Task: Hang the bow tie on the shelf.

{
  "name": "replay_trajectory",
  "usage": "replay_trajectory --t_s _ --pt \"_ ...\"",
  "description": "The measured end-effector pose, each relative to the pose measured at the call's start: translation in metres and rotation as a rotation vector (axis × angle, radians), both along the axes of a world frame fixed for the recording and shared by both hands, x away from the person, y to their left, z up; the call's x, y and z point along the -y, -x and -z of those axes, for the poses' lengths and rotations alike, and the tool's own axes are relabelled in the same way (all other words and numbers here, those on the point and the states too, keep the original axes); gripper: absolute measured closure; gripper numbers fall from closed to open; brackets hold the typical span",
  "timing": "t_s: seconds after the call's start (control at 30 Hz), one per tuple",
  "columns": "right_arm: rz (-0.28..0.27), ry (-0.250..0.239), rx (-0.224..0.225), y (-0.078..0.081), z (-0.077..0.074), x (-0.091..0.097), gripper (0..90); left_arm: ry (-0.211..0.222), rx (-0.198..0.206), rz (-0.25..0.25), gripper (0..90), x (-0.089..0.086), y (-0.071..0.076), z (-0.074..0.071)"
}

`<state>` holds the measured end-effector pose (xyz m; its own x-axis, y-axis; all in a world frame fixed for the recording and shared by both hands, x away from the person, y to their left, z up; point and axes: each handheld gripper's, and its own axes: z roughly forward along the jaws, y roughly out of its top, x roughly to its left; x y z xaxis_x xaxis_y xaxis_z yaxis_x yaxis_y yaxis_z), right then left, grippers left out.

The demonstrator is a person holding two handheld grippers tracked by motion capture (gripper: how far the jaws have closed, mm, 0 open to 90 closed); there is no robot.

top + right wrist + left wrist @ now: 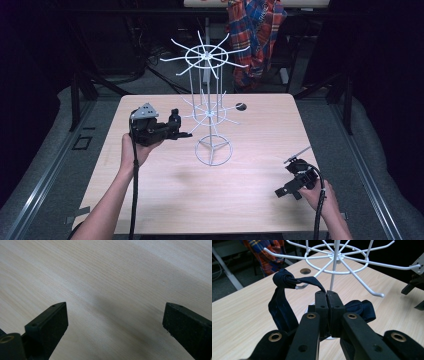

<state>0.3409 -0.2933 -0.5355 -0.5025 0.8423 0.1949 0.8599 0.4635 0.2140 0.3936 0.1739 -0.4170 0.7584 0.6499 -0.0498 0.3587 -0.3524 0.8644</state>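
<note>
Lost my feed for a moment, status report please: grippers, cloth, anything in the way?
Left gripper shut on dark blue cloth, looped over a hook of white wire rack. Right gripper open above bare table. Nothing in the way.

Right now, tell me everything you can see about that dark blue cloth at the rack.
The dark blue cloth looks like a soft woven strip, bunched at its top end. That end is looped over the tip of a lower arm of the white wire rack, and a strand runs to the left gripper, whose jaws are shut on it. One fold hangs down at the left; more cloth bulges behind the jaws.
</note>
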Motion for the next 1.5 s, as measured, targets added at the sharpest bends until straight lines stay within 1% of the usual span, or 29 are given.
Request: replay_trajectory --t_s 0.1,0.13,0.27,0.33,0.4,0.43,0.47,0.5,0.53,0.57,0.6,0.7,0.97,1.27,1.4,1.43,1.5 --pt "0.01 -0.006 0.006 0.001 0.001 -0.001 5.8 -0.003 -0.006 0.001 88.2 0.0 -0.001 0.003" --pt "0.032 -0.019 0.02 0.002 0.002 -0.002 5.8 -0.005 -0.01 0.003 88.2 0.0 -0.002 0.004" --pt "0.034 -0.018 0.023 0.002 0.002 -0.002 5.8 -0.009 -0.017 0.007 88.2 0.002 -0.003 0.007" --pt "0.038 -0.028 0.024 0.002 0.002 -0.002 5.8 -0.009 -0.019 0.01 88.2 0.003 -0.003 0.008" --pt "0.038 -0.029 0.024 0.002 0.002 -0.002 5.8 -0.009 -0.019 0.013 88.2 0.004 -0.003 0.009" --pt "0.027 -0.028 0.018 0.001 0.002 -0.002 5.8 -0.012 -0.02 0.015 88.2 0.004 -0.003 0.009" --pt "0.008 -0.012 0.007 0.0 0.0 -0.001 5.8 -0.012 -0.017 0.017 88.2 0.005 -0.003 0.009" --pt "0.032 -0.025 0.021 0.002 0.002 -0.002 5.8 -0.013 -0.017 0.018 88.2 0.006 -0.004 0.009" --pt "0.034 -0.024 0.022 0.002 0.002 -0.002 5.8 -0.014 -0.017 0.02 88.2 0.007 -0.004 0.009" --pt "0.0 -0.001 0.003 0.001 0.0 0.0 5.8 -0.02 -0.016 0.026 88.2 0.009 -0.005 0.01" --pt "0.0 -0.001 0.003 0.001 0.0 0.0 5.8 -0.02 -0.016 0.026 88.2 0.009 -0.005 0.01" --pt "0.022 -0.021 0.012 0.002 0.001 0.0 5.8 -0.019 -0.017 0.031 88.2 0.012 -0.006 0.011" --pt "0.017 -0.018 0.009 0.001 0.001 0.001 5.8 -0.02 -0.024 0.039 88.2 0.014 -0.009 0.013" --pt "0.019 -0.021 0.011 0.002 0.001 0.0 5.8 -0.032 -0.063 0.037 88.2 0.014 -0.013 0.02" --pt "0.017 -0.019 0.009 0.002 0.001 0.0 5.8 -0.032 -0.066 0.038 88.2 0.014 -0.014 0.021" --pt "0.016 -0.02 0.008 0.002 0.001 0.0 5.8 -0.027 -0.067 0.036 88.2 0.015 -0.015 0.021" --pt "0.017 -0.021 0.009 0.002 0.001 0.0 5.8 -0.031 -0.065 0.043 88.2 0.017 -0.016 0.022"
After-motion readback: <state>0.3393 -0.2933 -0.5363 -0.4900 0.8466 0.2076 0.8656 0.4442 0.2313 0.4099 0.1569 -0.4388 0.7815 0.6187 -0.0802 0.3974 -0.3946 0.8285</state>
